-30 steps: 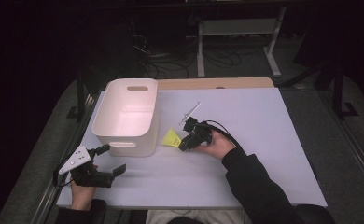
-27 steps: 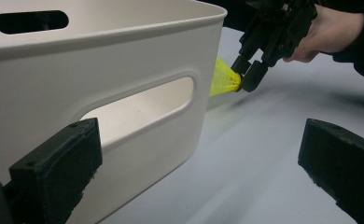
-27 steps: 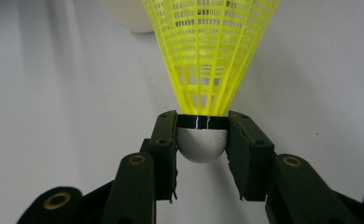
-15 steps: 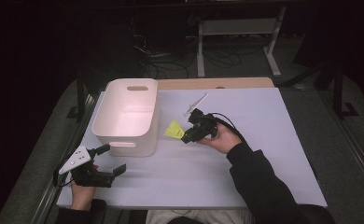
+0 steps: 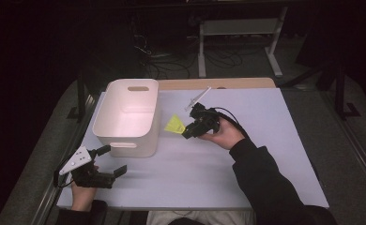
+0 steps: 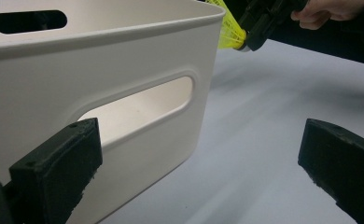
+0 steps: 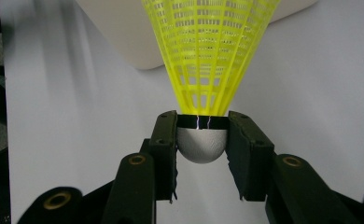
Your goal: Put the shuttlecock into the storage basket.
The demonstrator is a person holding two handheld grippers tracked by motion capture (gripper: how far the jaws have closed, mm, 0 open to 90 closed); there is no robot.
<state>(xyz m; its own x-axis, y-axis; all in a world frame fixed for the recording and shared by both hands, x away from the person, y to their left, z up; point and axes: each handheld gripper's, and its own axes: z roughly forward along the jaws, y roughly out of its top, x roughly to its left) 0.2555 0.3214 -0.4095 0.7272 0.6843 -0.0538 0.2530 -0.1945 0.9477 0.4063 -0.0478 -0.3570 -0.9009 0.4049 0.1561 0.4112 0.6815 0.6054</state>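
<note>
Two grippers were at work over the white table [image 5: 265, 154]. Right gripper [image 5: 186, 131] was clamped on a yellow shuttlecock [image 5: 174, 124]; in the right gripper view the two black jaws pressed on either side of its grey-white rounded cork [image 7: 201, 145], with the yellow mesh skirt [image 7: 211, 51] fanning away from the camera. In the high view the shuttlecock was held clear of the table surface, just beside the right-hand wall of the white plastic bin [image 5: 125, 138], skirt pointing toward the bin, not inside it. Left gripper view showed the same shuttlecock [image 6: 227, 29] near the bin's upper corner, at about rim height.

Left gripper [image 5: 110, 158] sat near the front left corner of the table, held in the person's left hand [image 5: 82, 194], just in front of the bin's near wall. Its jaws stood wide apart with nothing between them; in the left gripper view they framed the bin's handle slot [image 6: 138, 105]. Whether the bin held anything could not be told; the visible floor looked bare.

Beyond the table stood a dark floor with cables [image 5: 171, 58] and a metal stand [image 5: 240, 28].
</note>
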